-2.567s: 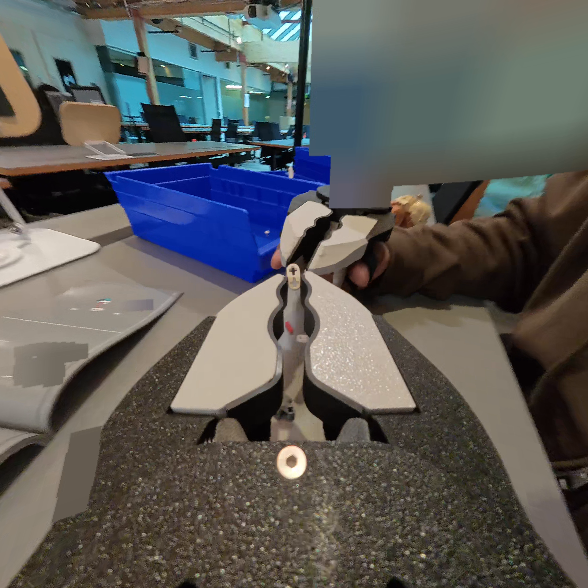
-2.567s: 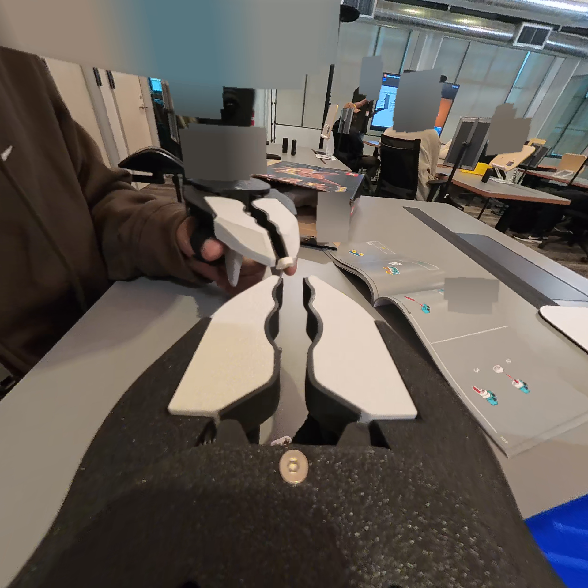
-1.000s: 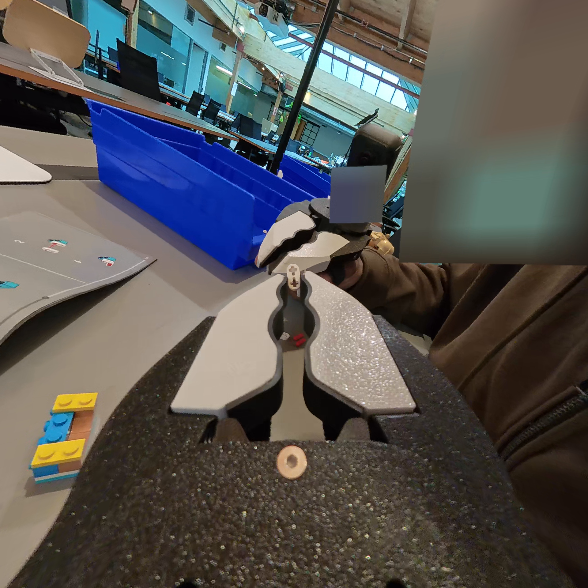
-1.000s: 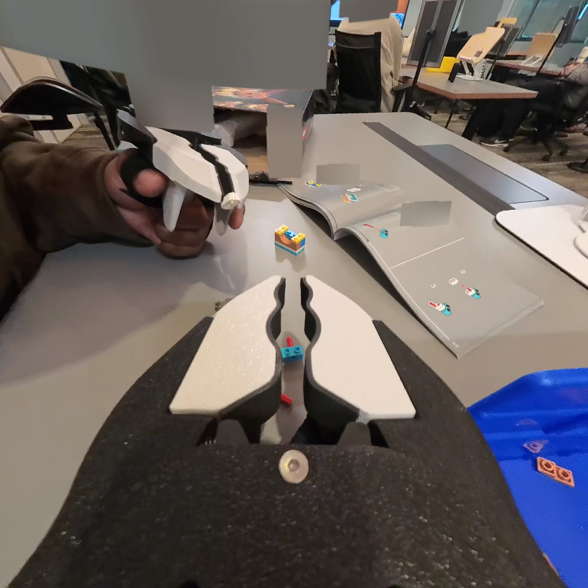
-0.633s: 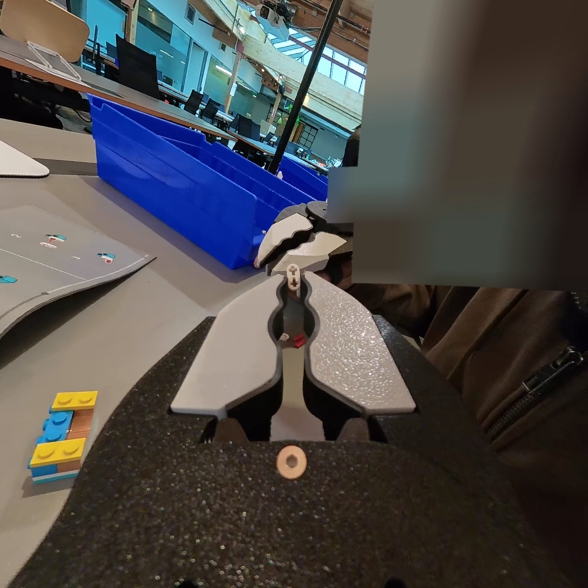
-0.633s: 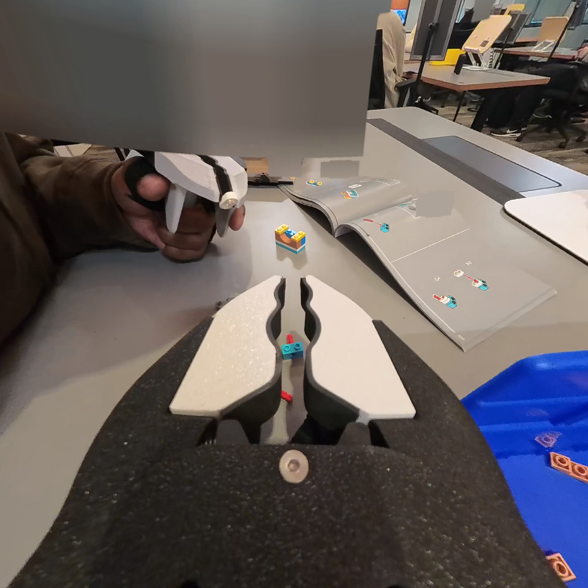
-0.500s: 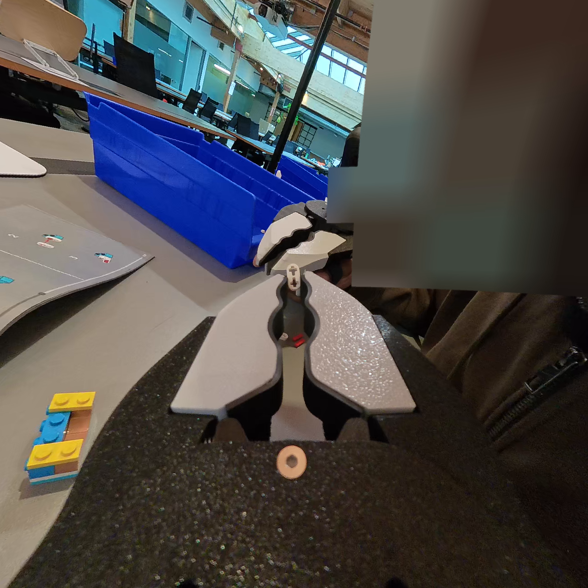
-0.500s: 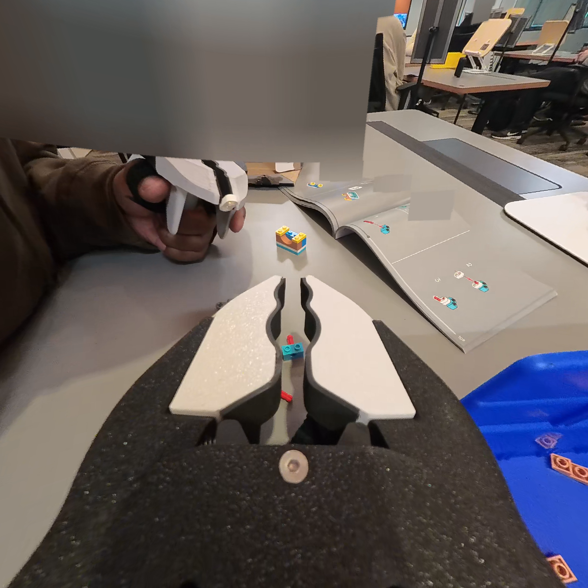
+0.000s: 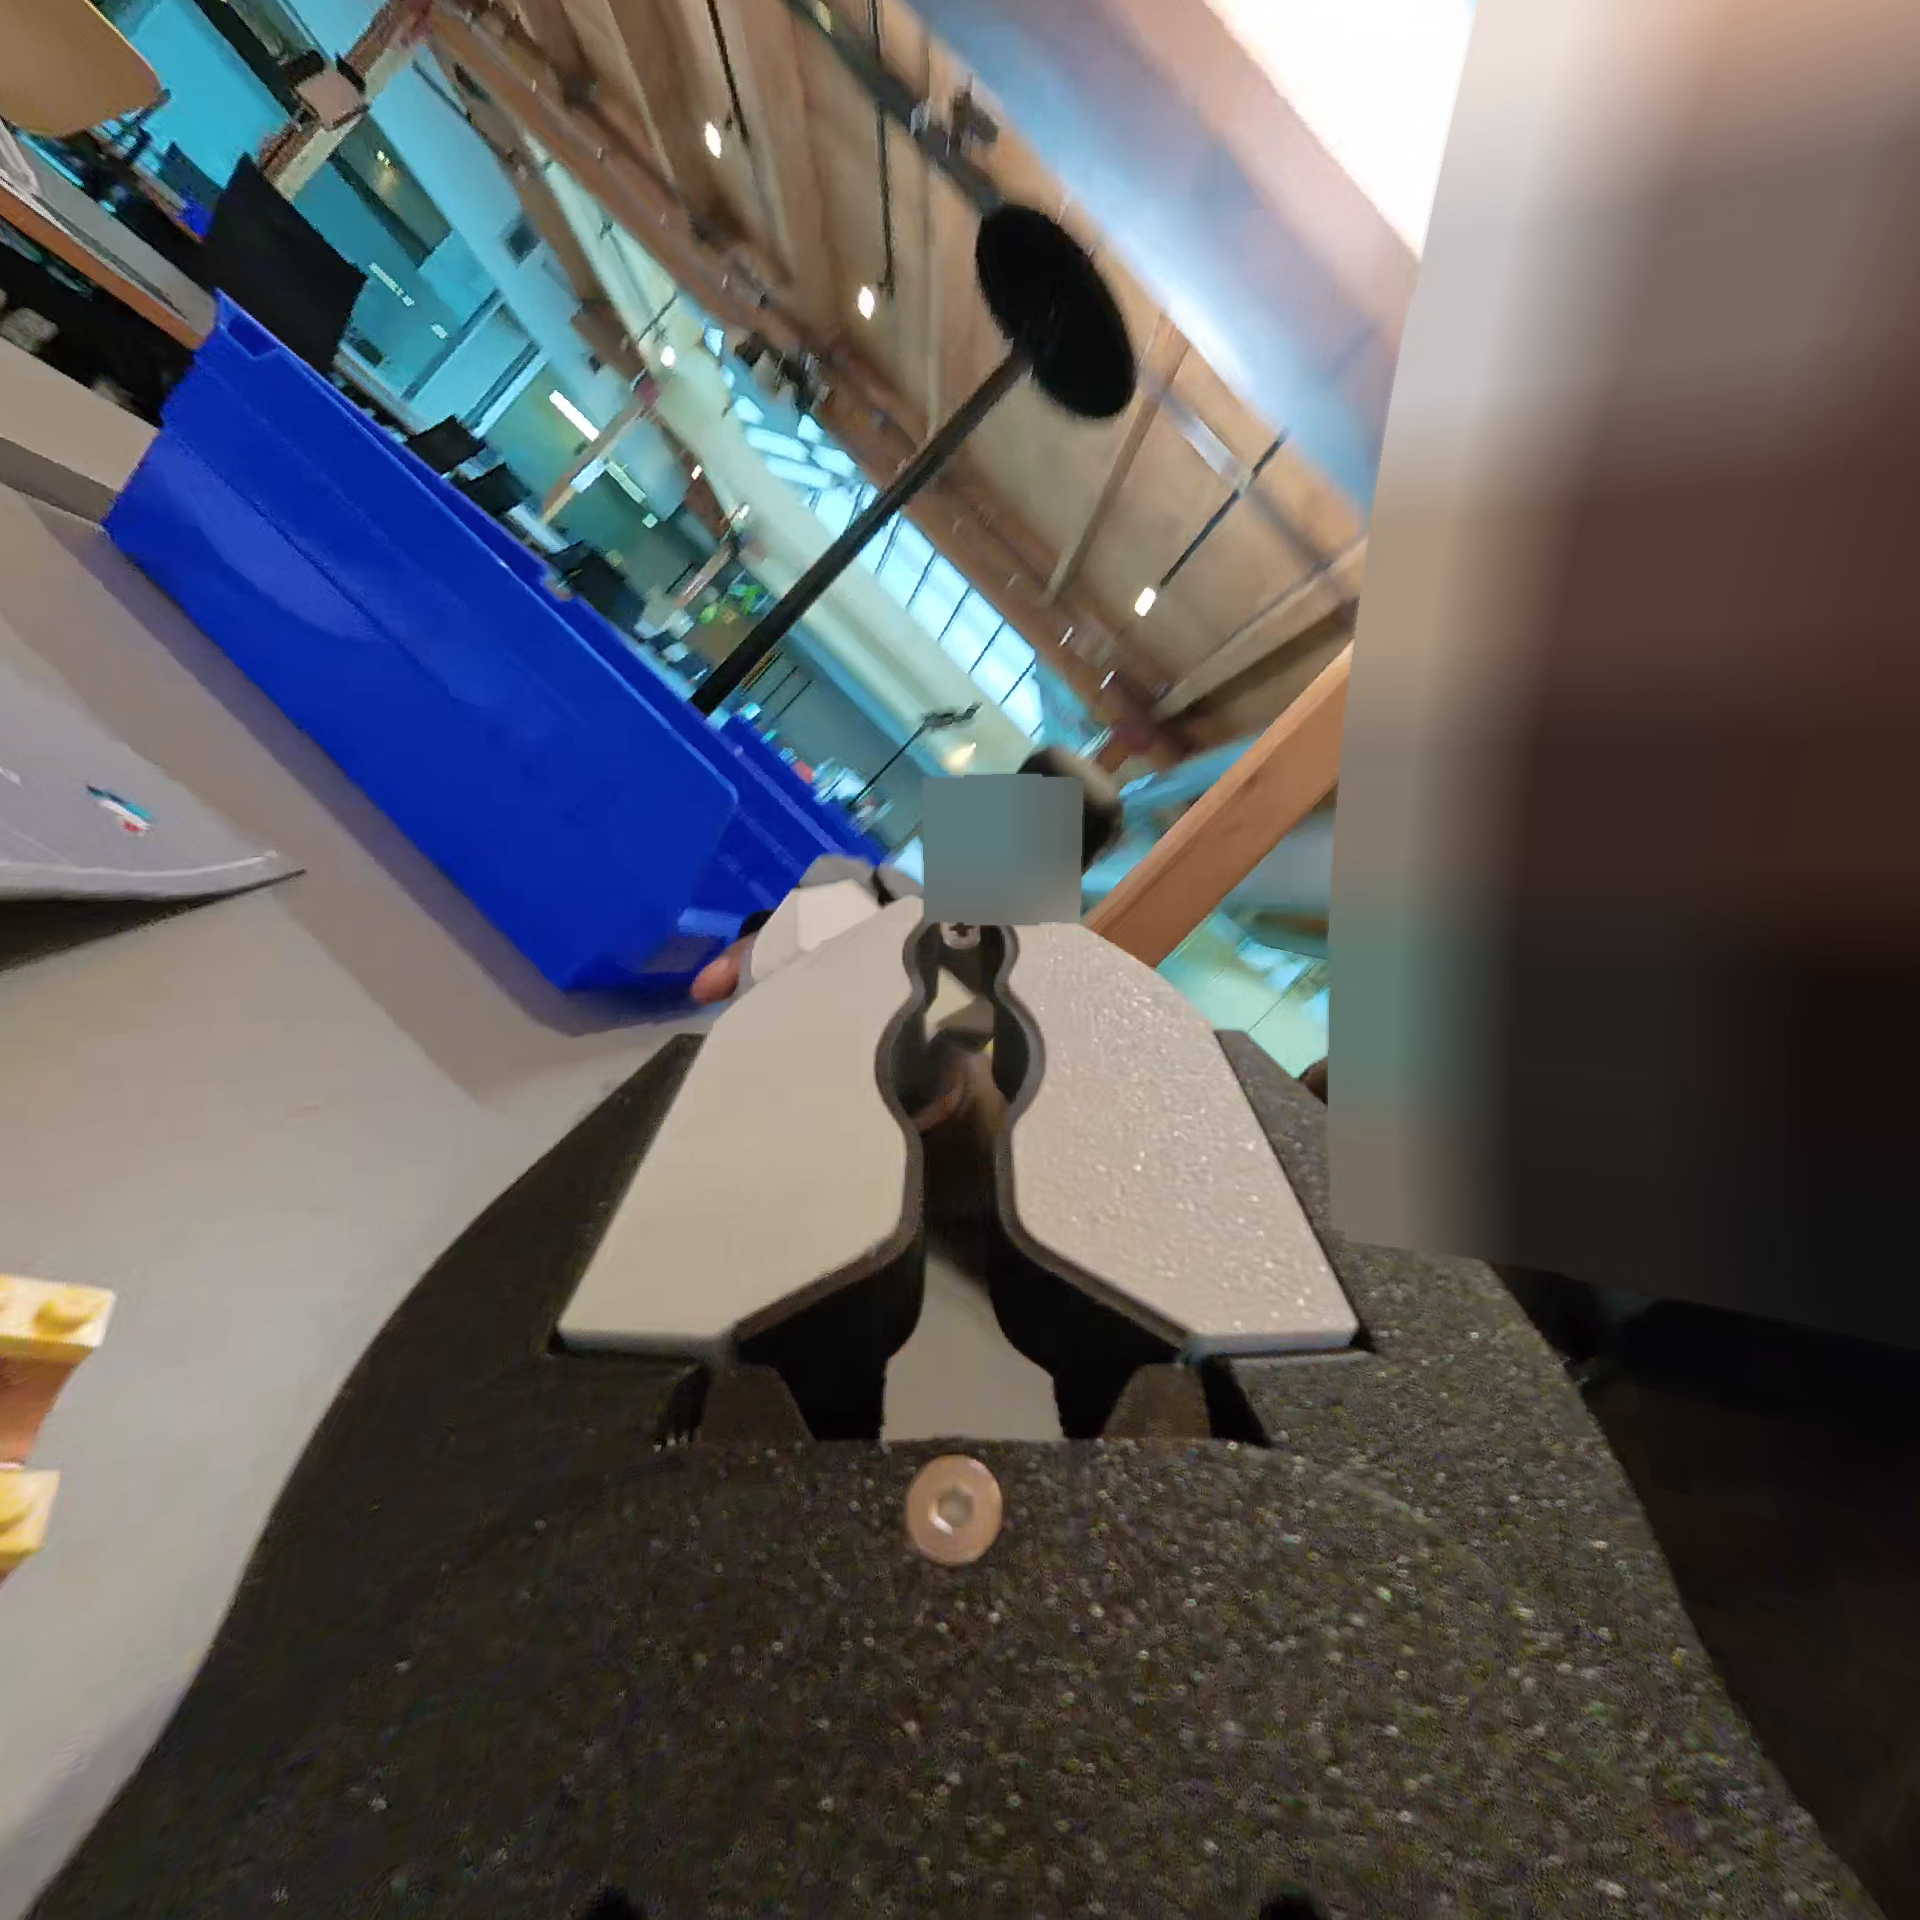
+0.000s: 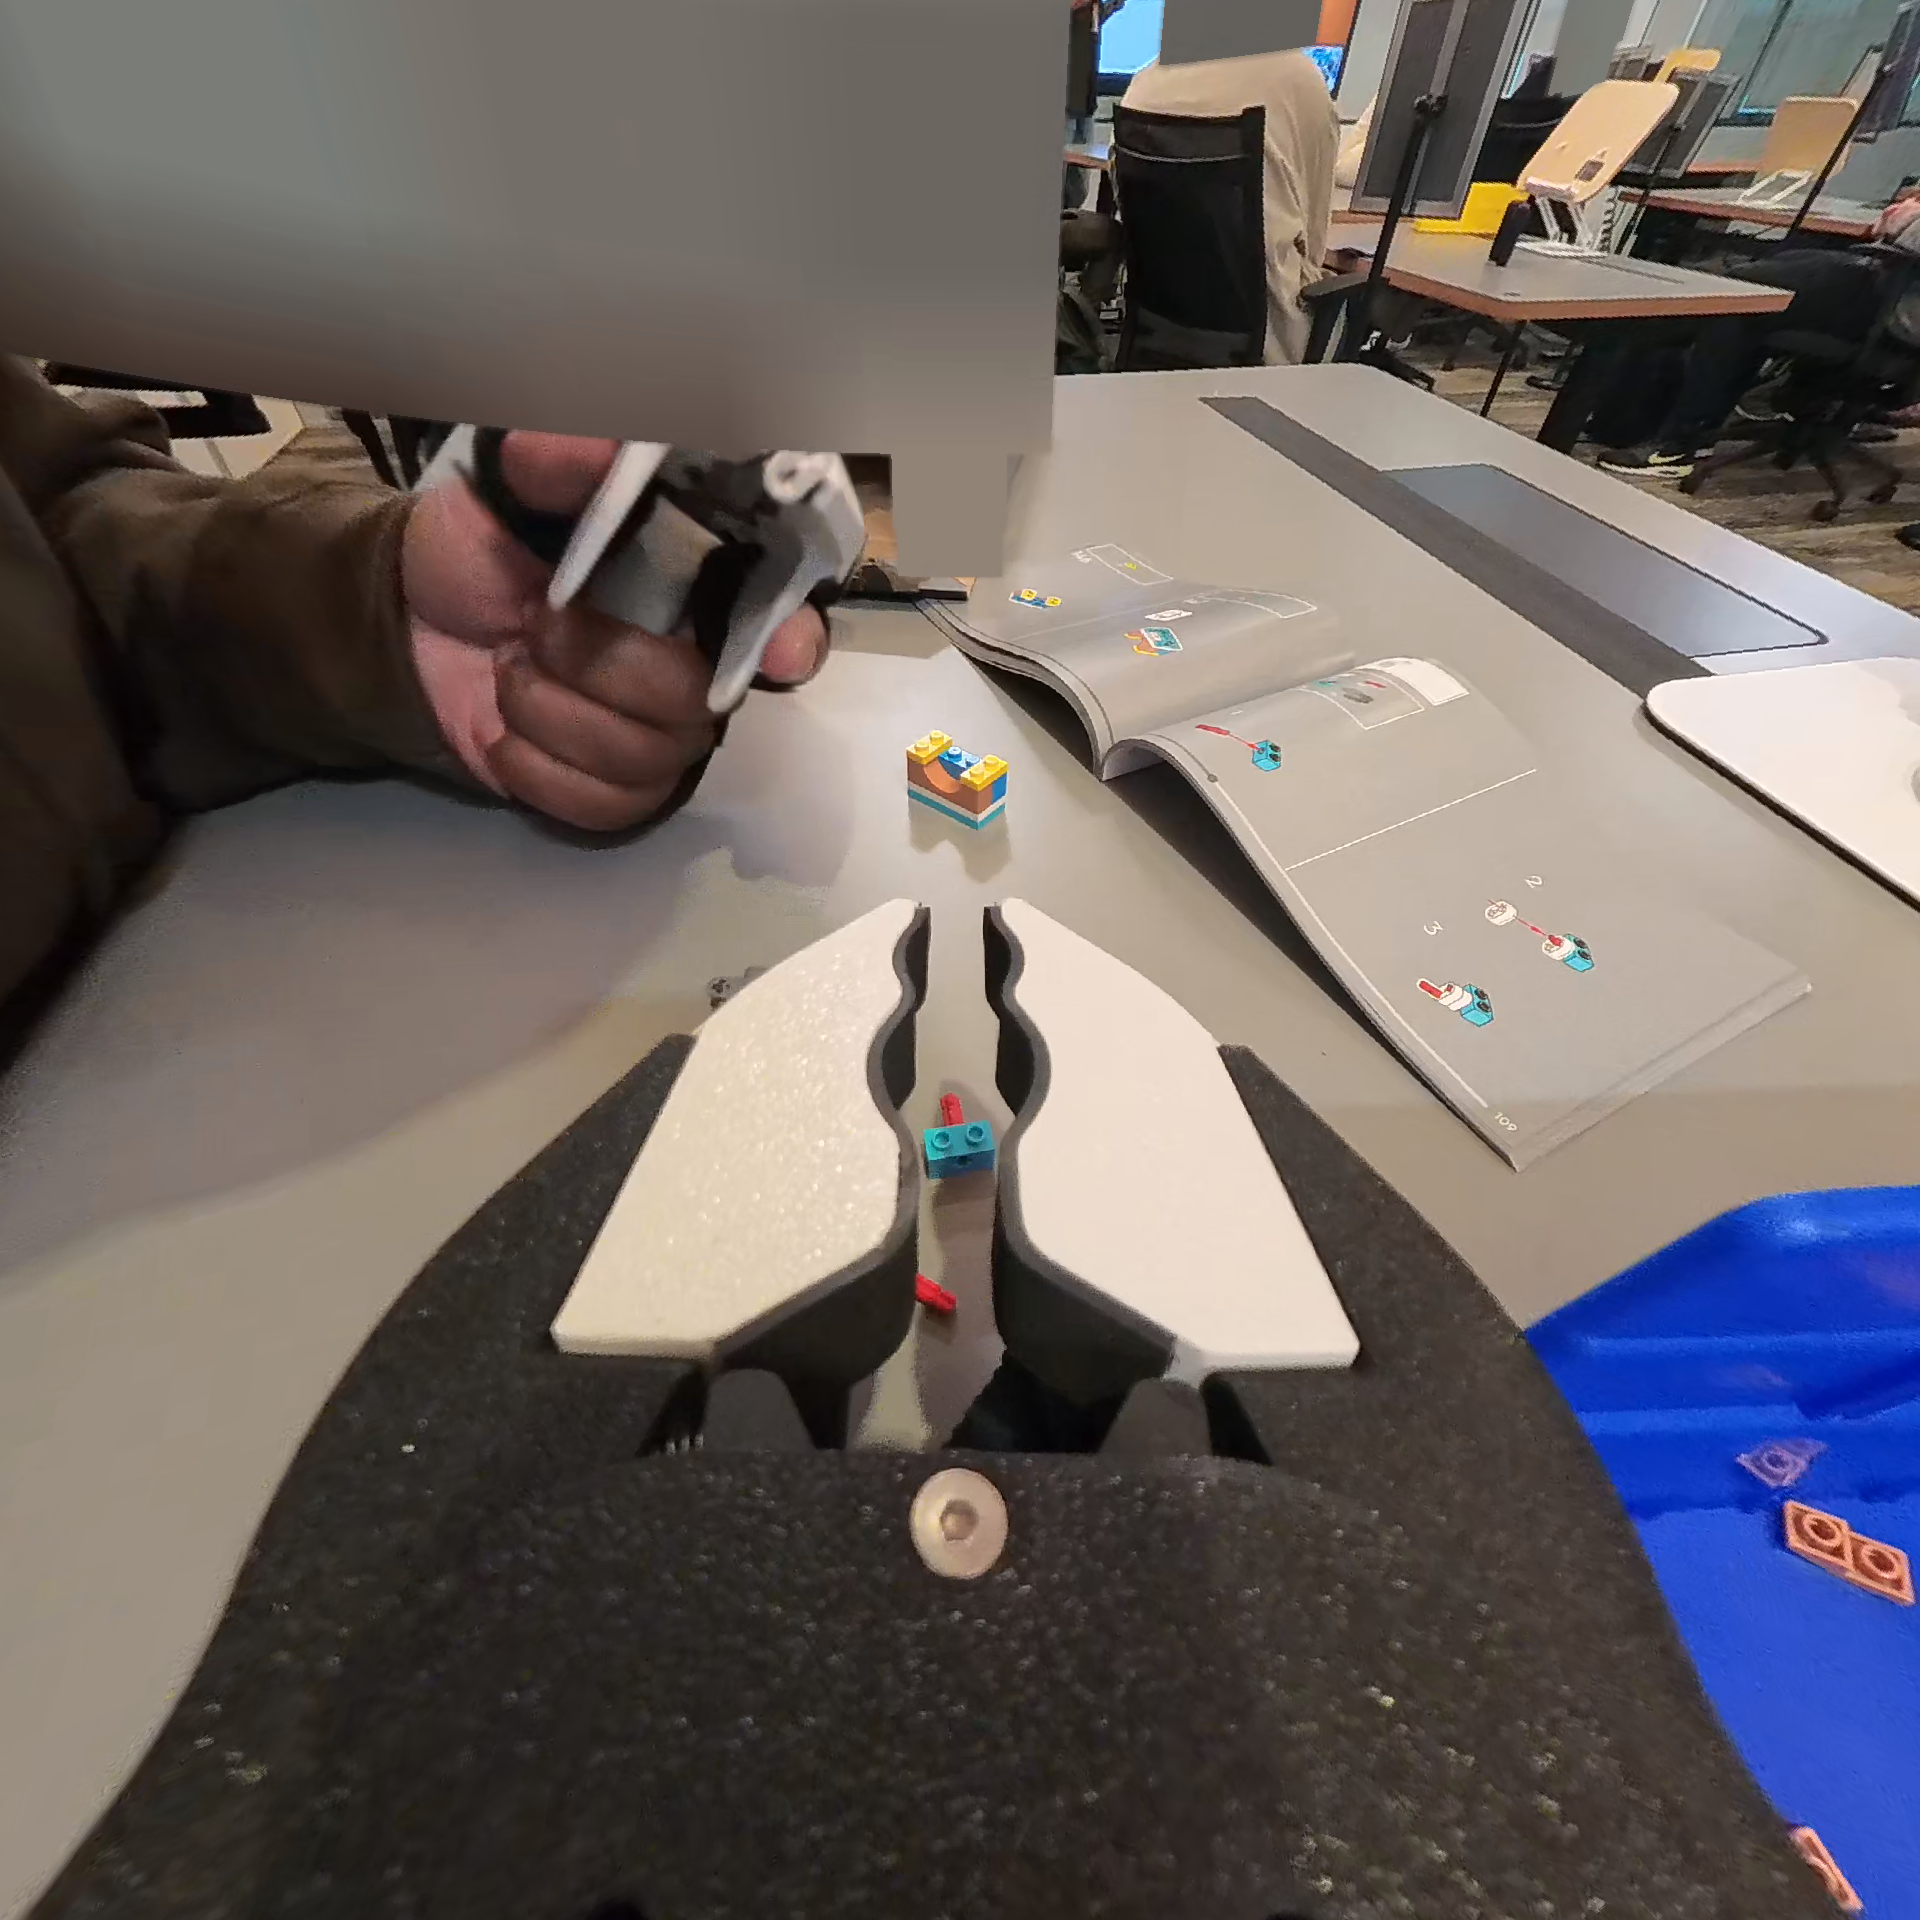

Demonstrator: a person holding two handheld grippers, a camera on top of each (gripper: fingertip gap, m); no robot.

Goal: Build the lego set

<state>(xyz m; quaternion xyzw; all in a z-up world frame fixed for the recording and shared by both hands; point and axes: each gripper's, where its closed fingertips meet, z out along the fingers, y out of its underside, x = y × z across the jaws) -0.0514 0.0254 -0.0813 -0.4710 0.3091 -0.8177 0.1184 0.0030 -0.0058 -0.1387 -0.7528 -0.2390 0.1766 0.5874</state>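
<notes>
My left gripper (image 9: 961, 930) is tilted up toward the ceiling and shut on a small white lego piece (image 9: 958, 936) at its tips. It also shows in the right wrist view (image 10: 727, 551), blurred, in a hand above the table. My right gripper (image 10: 956, 914) is narrowly open and empty, hovering low over the grey table. A teal brick with a red pin (image 10: 958, 1148) lies on the table under its gap, and a loose red pin (image 10: 935, 1294) lies nearer. A small yellow, blue and brown build (image 10: 956, 779) stands just beyond the fingertips; its edge shows in the left wrist view (image 9: 42, 1340).
An open instruction booklet (image 10: 1351, 831) lies to the right of the build. A blue bin (image 10: 1766, 1403) at the near right holds salmon plates (image 10: 1849, 1553); it also shows in the left wrist view (image 9: 416, 665). A white pad (image 10: 1808, 758) lies at the far right. Tip to tip, the grippers are about 9 centimeters apart.
My left gripper has pitched upward and rolled, still holding the white piece, so its view now shows the ceiling. My right gripper has stayed over the teal brick.
</notes>
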